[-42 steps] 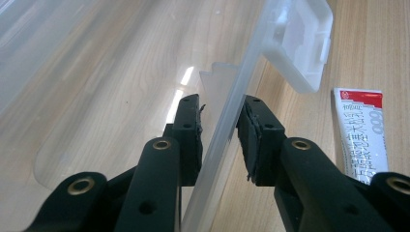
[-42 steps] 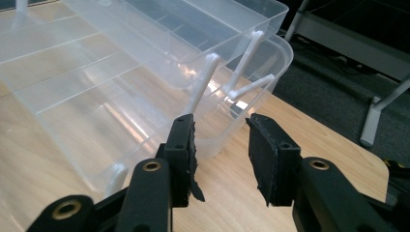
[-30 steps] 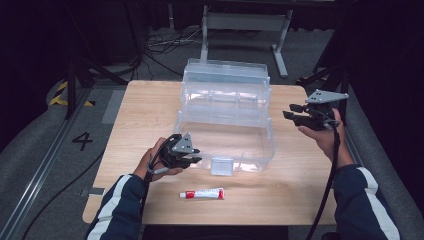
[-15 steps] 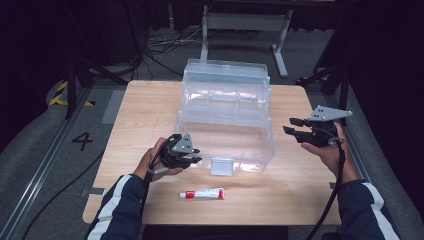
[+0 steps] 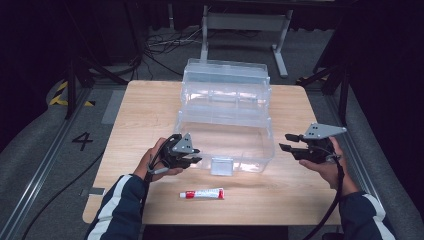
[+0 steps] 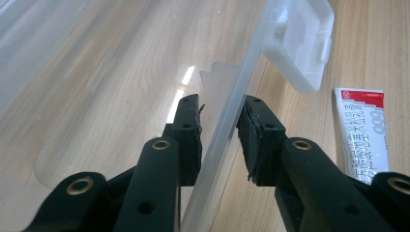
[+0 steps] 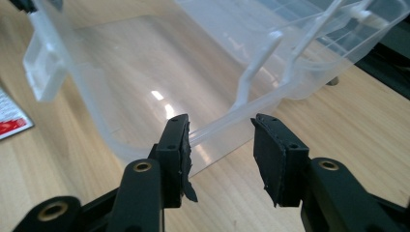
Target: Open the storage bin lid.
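Your left gripper (image 5: 192, 161) sits at the near-left corner of the clear plastic box (image 5: 225, 117), about 7 o'clock from the box's middle. In the left gripper view the front wall's rim (image 6: 227, 125) runs between the jaws; the pads stand just beside it, and I can't tell whether they actually press, so grip unconfirmed. Your right gripper (image 5: 287, 142) is at roughly 4 o'clock from the box, just off its near-right corner, jaws apart and just been opening, nothing clamped. In the right gripper view the box rim (image 7: 227, 126) lies straight ahead at 12 o'clock, reaching to the left pad. The box's long axis runs 9 to 3 across the table (image 5: 150, 105), lid tilted back at 12. The tube (image 5: 202, 193) lies at 6 o'clock from the box, long axis 9 to 3, nearer your left hand. It's red and white, with Chinese characters and digits that look like "999" upside down.
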